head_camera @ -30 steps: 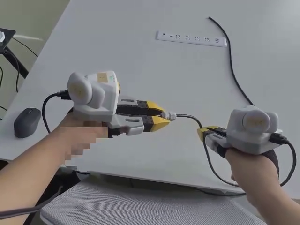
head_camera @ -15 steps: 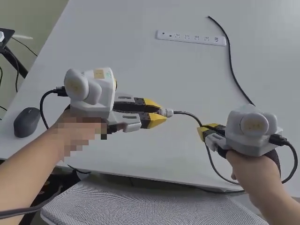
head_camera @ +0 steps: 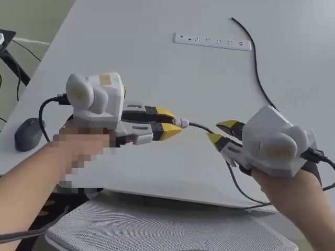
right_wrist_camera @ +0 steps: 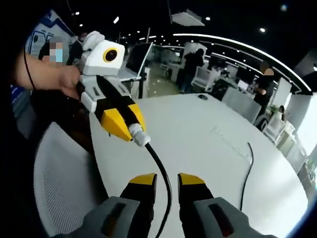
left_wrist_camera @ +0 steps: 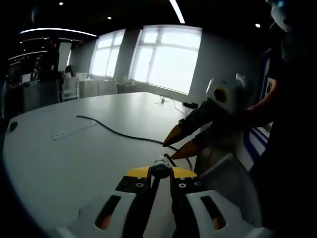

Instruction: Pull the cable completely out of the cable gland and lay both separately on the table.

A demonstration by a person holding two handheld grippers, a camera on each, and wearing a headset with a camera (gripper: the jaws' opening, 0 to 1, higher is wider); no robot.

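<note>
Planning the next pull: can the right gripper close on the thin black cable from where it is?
Probably yes: the right gripper is open and the thin black cable runs between its jaws, with nothing blocking.

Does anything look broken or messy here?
Nothing looks broken or spilled. The cable sits in the gland, held by the left gripper; the right gripper has its jaws open around it.

The left gripper [head_camera: 175,125] has a smooth light-grey plastic shell and 2 matt yellow plastic jaw tips. Pinched between them is a small pale-grey plastic cable gland [head_camera: 181,123] — ribbed, faintly glossy. The thin black cable [head_camera: 201,127] leaving it looks rubbery and matt. Beneath that gripper, the white table [head_camera: 157,68] is smooth and low-sheen, and the grey chair back [head_camera: 157,230] is woven mesh.
</note>
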